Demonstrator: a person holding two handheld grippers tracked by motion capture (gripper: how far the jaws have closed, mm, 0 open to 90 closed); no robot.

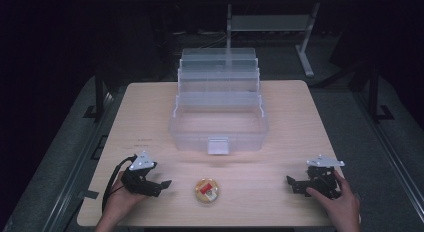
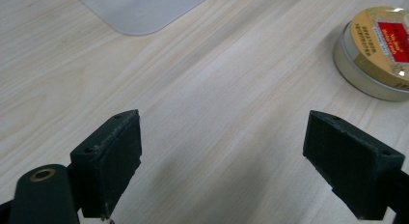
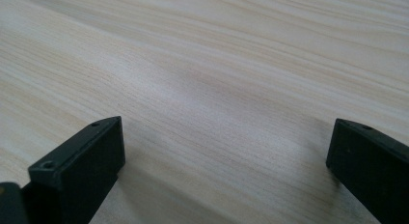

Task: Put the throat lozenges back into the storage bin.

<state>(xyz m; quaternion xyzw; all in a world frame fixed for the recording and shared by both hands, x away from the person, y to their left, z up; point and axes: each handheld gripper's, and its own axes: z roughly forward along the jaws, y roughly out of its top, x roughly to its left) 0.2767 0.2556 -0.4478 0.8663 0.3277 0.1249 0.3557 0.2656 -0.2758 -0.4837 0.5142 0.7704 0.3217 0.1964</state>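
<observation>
Progress: nothing is done yet; the tin [image 1: 207, 190] lies untouched on the desk [image 1: 280, 117], in front of the open box [image 1: 218, 123].
Left hand-held gripper [image 1: 161, 185]: jaws apart, empty, near the tin.
Right hand-held gripper [image 1: 295, 184]: jaws apart, empty, well apart from the tin.
Left to do: probably to grasp the tin and put it in the box (my judgement).
Writing: the tin's lid has a red and gold label [image 2: 393, 40]; its words are too small to read.

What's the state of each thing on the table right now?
Storage box: lid open, tiers stepped back, base tray looks empty.
Round tin: lid on, flat on the table, untouched.
Left tool: open, holding nothing.
Right tool: open, holding nothing.
</observation>
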